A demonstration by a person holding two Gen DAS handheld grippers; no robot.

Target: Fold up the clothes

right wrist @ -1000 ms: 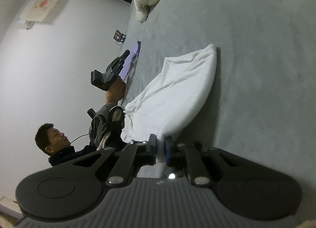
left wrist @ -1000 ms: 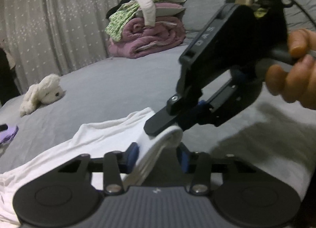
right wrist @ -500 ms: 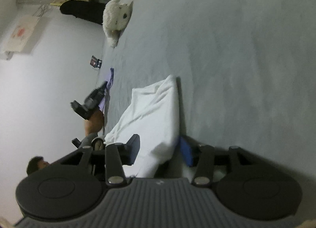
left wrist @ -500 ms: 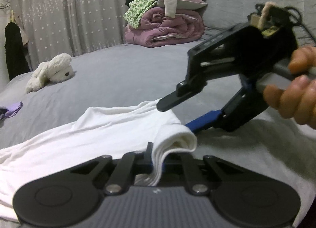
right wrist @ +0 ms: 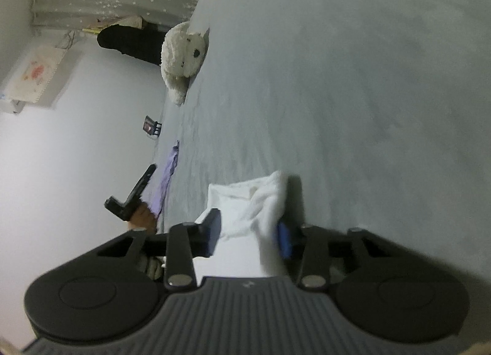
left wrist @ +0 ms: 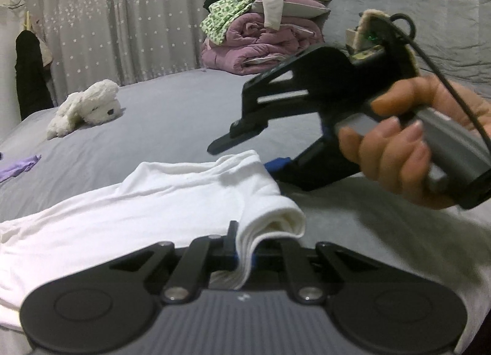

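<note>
A white garment [left wrist: 147, 201] lies folded across the grey bed [left wrist: 172, 118]. My left gripper [left wrist: 242, 252] is shut on the thick folded edge at its near right corner. A hand [left wrist: 399, 152] holds my right gripper [left wrist: 242, 158] just past the garment's far corner, and its jaws stand apart. In the right wrist view, the right gripper [right wrist: 248, 233] is open, with a bunched corner of the white garment [right wrist: 257, 198] lying loose between its blue pads [right wrist: 284, 238].
A white plush toy [left wrist: 86, 106] lies far left on the bed. At the back, a pile of pink bedding and mixed clothes [left wrist: 264, 32] stands before a curtain [left wrist: 122, 17]. A purple cloth [left wrist: 18, 167] sits at the left edge.
My left gripper closed on the folded edge that it had only straddled. My right gripper opened, let go of the garment and drew back a little.
</note>
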